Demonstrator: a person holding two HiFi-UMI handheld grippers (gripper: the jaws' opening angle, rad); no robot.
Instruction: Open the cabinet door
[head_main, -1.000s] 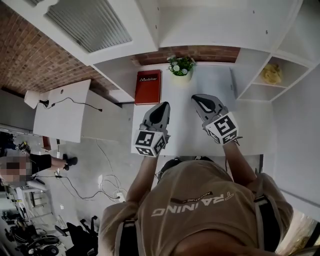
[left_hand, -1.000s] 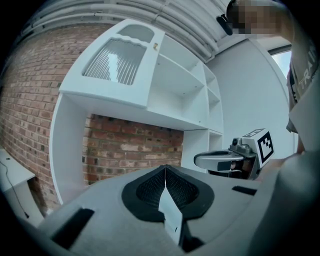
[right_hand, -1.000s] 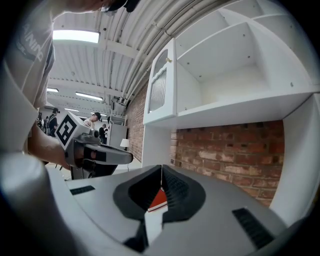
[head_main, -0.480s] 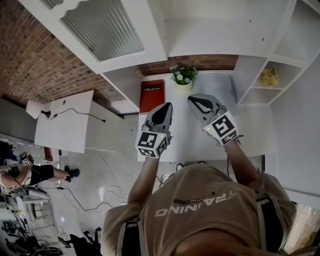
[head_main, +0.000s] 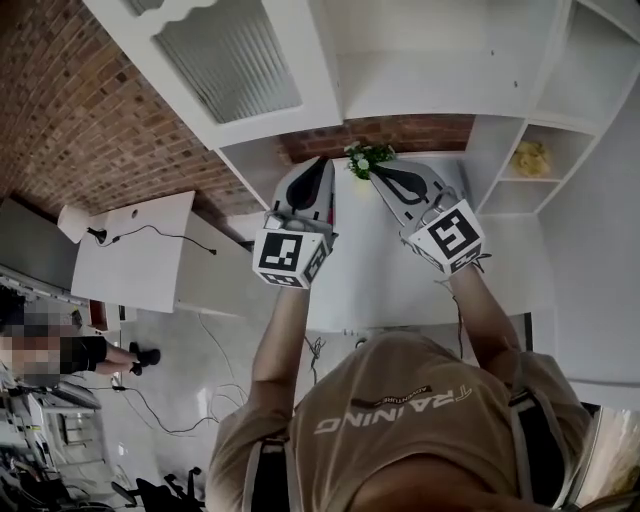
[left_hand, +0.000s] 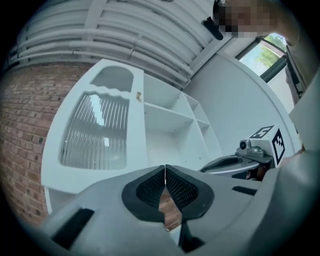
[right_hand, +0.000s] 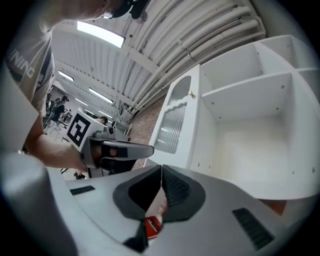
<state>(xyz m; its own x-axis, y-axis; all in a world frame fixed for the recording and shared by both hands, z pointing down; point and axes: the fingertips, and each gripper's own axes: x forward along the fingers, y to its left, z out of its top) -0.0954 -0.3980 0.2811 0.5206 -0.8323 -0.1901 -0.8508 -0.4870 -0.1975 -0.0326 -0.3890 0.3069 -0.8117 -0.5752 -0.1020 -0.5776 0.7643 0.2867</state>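
The white cabinet door (head_main: 230, 60) with a ribbed glass pane stands swung out to the left of the open cabinet (head_main: 440, 60), whose shelves show bare. The door (left_hand: 95, 130) fills the left of the left gripper view and has a small knob (left_hand: 139, 95) at its edge. It also shows in the right gripper view as a door (right_hand: 175, 125) beside the shelves. My left gripper (head_main: 320, 163) (left_hand: 165, 167) is shut and holds nothing. My right gripper (head_main: 378, 172) (right_hand: 161, 167) is likewise shut and empty. Both are raised side by side below the cabinet, touching nothing.
A potted plant (head_main: 365, 155) stands on the white counter (head_main: 390, 280), with a red book (head_main: 333, 205) mostly hidden behind my left gripper. A yellow object (head_main: 530, 157) lies on a side shelf at right. A brick wall (head_main: 60, 120) and white desk (head_main: 130, 265) are left.
Both grippers have risen toward the cabinet, still shut, and the left one now covers most of the red book. The door stays swung out.
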